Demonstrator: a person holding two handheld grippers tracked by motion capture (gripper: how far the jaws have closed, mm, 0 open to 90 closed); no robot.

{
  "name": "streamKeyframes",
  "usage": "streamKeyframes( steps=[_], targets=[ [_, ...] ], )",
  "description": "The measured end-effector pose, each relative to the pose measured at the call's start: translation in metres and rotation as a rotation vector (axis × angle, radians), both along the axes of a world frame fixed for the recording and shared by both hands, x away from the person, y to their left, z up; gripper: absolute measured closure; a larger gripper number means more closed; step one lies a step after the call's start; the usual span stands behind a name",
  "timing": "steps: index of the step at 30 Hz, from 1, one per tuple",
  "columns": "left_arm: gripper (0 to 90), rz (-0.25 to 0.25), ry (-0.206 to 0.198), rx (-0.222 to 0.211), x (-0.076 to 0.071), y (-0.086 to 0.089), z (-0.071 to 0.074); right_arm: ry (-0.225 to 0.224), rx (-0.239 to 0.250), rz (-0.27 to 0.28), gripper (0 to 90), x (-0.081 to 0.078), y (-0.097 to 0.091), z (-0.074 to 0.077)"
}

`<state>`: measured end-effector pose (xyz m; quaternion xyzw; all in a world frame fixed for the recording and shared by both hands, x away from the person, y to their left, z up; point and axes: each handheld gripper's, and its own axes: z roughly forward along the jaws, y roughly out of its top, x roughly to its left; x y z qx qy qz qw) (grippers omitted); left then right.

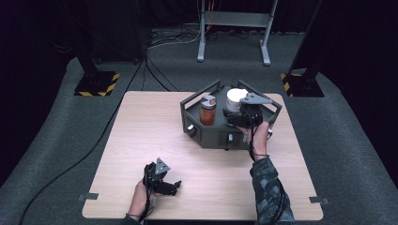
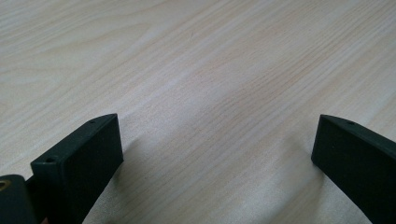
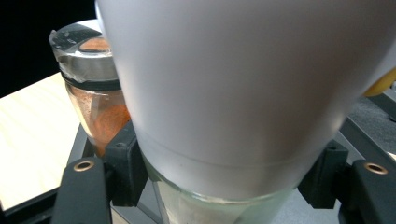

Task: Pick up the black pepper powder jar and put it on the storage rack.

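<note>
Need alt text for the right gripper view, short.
Close-up of the right gripper, its two black jaws shut on a glass jar with a tall white lid that takes up most of the frame. Behind it to the left stands a clear-lidded jar of orange-red powder, inside a dark tray on a light wooden table.

On the table (image 1: 155, 136), the rack (image 1: 213, 136) stood at the far right part of the top. Inside it, the spice jar (image 1: 207, 110) stood at the left and the white-capped jar (image 1: 234, 99) just to its right, the two close beside each other. The right gripper (image 1: 241, 112) sat at the near side of the white-capped jar, above the rack's front wall, its jaws on either side of that jar. The left gripper (image 1: 165, 183) lay near the table's near edge, left of centre, well apart from the rack, its jaws spread over bare tabletop.
</note>
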<state>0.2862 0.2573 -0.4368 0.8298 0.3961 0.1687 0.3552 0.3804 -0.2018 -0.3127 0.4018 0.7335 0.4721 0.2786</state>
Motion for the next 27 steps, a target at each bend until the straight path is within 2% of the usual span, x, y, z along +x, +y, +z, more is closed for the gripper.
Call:
streamKeyframes(
  steps=[27],
  targets=[
    [1.9,-0.001,-0.001,0.0,0.0,0.0,0.0,0.031,0.009,0.017,29.4,0.015,0.013,-0.012]
  ],
)
